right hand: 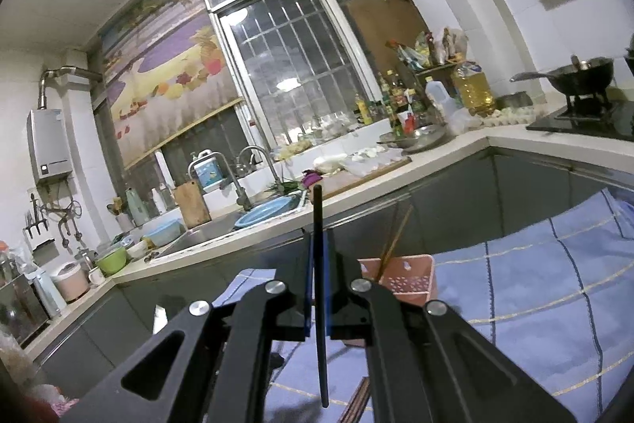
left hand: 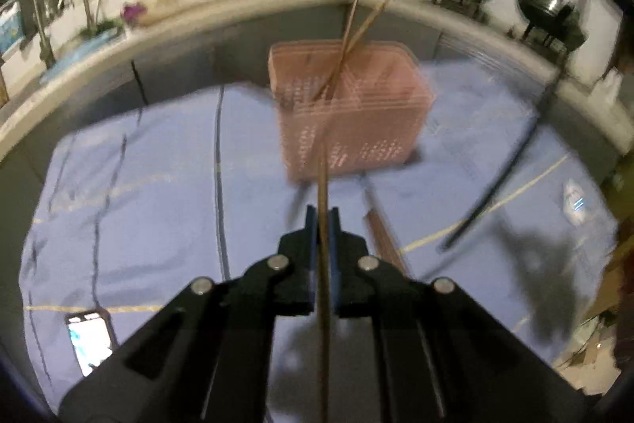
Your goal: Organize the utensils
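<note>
Chopsticks are the items we are sorting, and we find them in four places. We see one brown chopstick (left hand: 324, 224) clamped between the closed jaws of the left gripper (left hand: 323, 221); it runs lengthwise through the jaws, its far end reaching toward the pink basket (left hand: 348, 113). We see one black chopstick (right hand: 319, 264) gripped the same way in the right gripper (right hand: 318, 244), whose jaws are pressed tight on it, the tip rising above the fingertips against the kitchen counter (right hand: 396, 181).

The pink basket stands on the blue checked cloth (left hand: 158, 185) ahead of the left gripper. Two brown chopsticks (left hand: 348, 30) lean inside it, their upper ends projecting above the rim and crossing.

On the cloth we note another black chopstick (left hand: 499, 181) lying diagonally to the right of the basket, well apart from it, and a brown one (left hand: 382, 236) lying just right of the left gripper's fingers (the left wrist view is motion-blurred, so finer detail cannot be read).

A phone (left hand: 91, 339) with a lit screen lies at the near left corner of the cloth.
</note>
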